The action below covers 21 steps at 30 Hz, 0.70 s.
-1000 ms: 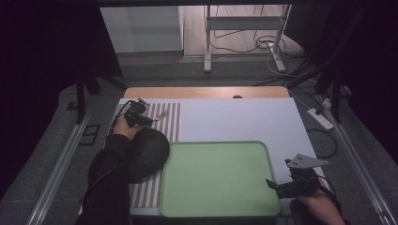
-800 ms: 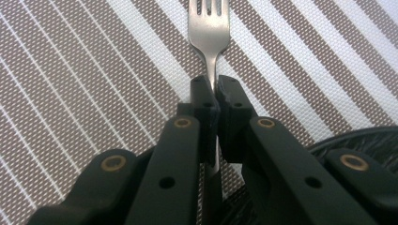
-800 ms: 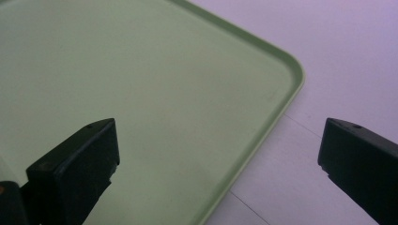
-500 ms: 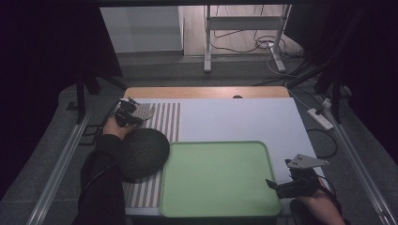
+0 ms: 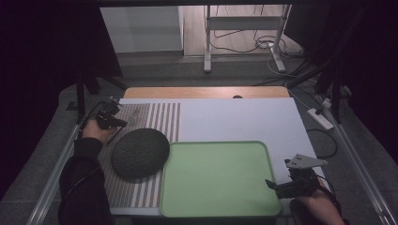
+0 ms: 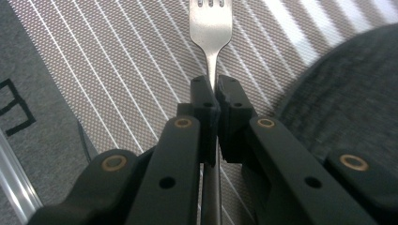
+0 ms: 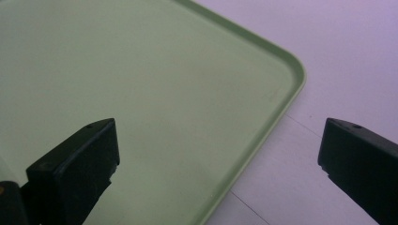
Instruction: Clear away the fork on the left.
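Steel fork [image 6: 210, 33] is clamped by its handle between the closed jaws of the left gripper [image 6: 211, 91], as the left gripper view shows. The tines project straight ahead of the jaws, and the rest of the handle runs back under them. Directly below the fork lies a striped mat [image 6: 117, 70] of grey weave with white lines. To the right of the jaws in that view sits a dark round pad [image 6: 347, 103], near the gripper but not touching it.

From the high view, the left gripper [image 5: 109, 119] is held over the far left part of the mat [image 5: 159, 117], just beyond the pad [image 5: 140, 152]. The left hand [image 5: 96, 131] wraps the gripper from behind, with the dark sleeve [image 5: 84, 183] running back along the mat's left edge towards the near side.

Right gripper [image 5: 287, 183] stands with its jaws wide apart and nothing between them. In the right gripper view, a corner of the green tray [image 7: 281, 84] lies between and ahead of the jaws; the left jaw is over the tray floor, the right jaw over the white table [image 7: 356, 61]. From the high view, this gripper sits at the tray's [image 5: 216, 178] near right corner, well apart from the left gripper, with the right hand [image 5: 314, 208] behind it at the near table edge.
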### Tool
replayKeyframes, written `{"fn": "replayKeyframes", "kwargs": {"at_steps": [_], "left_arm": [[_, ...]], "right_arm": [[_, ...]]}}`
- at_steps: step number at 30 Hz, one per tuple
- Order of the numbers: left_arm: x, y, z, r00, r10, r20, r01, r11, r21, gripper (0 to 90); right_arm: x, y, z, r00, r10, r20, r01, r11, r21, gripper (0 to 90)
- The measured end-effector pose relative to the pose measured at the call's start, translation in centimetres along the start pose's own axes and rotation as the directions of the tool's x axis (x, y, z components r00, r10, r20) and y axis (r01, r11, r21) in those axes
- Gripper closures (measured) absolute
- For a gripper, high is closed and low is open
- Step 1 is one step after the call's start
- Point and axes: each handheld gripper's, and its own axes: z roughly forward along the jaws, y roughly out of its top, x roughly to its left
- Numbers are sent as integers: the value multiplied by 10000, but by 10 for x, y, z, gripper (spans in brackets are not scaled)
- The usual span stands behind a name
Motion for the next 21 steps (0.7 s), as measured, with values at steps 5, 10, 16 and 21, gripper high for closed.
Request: {"fn": "replayKeyframes", "kwargs": {"at_steps": [5, 10, 16, 21], "left_arm": [[-12, -3, -10, 9993, 206, 304, -208, 9998, 43, 858], [-28, -7, -16, 9971, 265, 712, -265, 9996, -12, 858], [-47, -13, -13, 9942, 345, 1016, -346, 9994, -6, 857], [-70, -16, -13, 9913, 731, 1098, -745, 9972, 88, 858]], "right_arm": [[0, 0, 0, 10000, -18, 11, 18, 10000, 10, 0], [0, 0, 0, 10000, -36, 22, 36, 10000, 33, 0], [1, 0, 0, 10000, -38, 27, 37, 10000, 51, 0], [1, 0, 0, 10000, -71, 24, 71, 10000, 44, 0]]}}
